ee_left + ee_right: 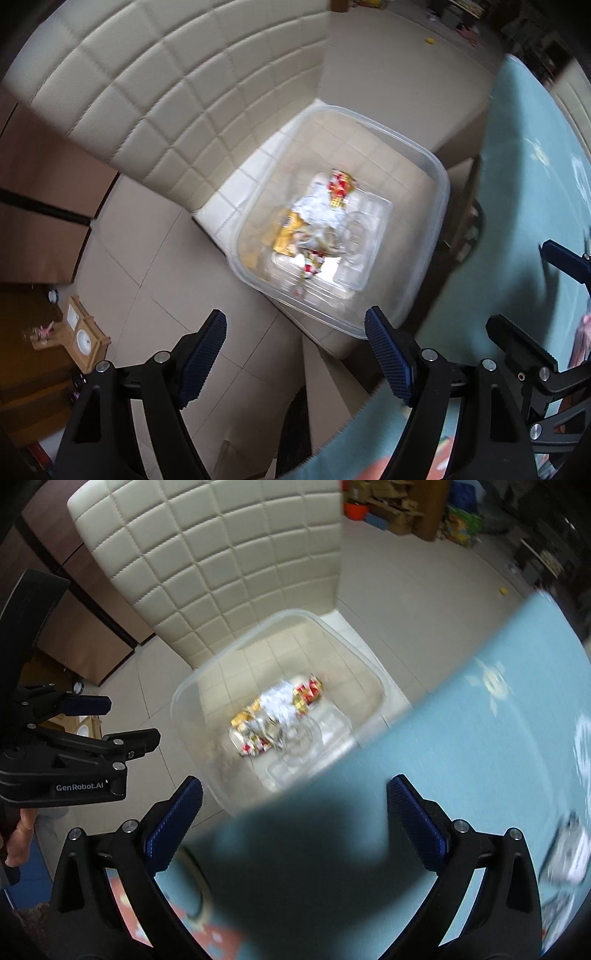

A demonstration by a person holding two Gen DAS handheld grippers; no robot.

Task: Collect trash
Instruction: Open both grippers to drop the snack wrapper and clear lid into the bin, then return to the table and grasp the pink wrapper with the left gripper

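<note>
My left gripper (pixel 295 350) points down over the floor beside the chair, its two blue ribbed pads set fairly wide with nothing between them. My right gripper (pixel 295 819) stands very wide, and its jaws are just finishing opening; nothing sits between its pads, only the table edge below.

The clear, square plastic bin with rounded corners (pixel 439 177) rests on the seat of the cream quilted leather chair (pixel 155 122), against the chair back. Inside the bin lies the collected trash (pixel 325 221): a red-and-gold wrapper, a yellow wrapper, crumpled white paper and clear plastic trays. The contents are blurred, so I cannot separate the pieces further. The right wrist view confirms the same pile (pixel 280 712) on the bin floor (pixel 199 686).

The pale blue tablecloth-covered table (pixel 461 738) lies just beside the chair, its edge overlapping the near side of the bin in the right wrist view. A dark shadow falls on the cloth between my right pads. At the table's far right edge sits a small blurred white item (pixel 569 853); I cannot tell what it is.

My left gripper shows in the right wrist view at the left (pixel 110 720), with part of the hand (pixel 18 838) that holds it.
</note>
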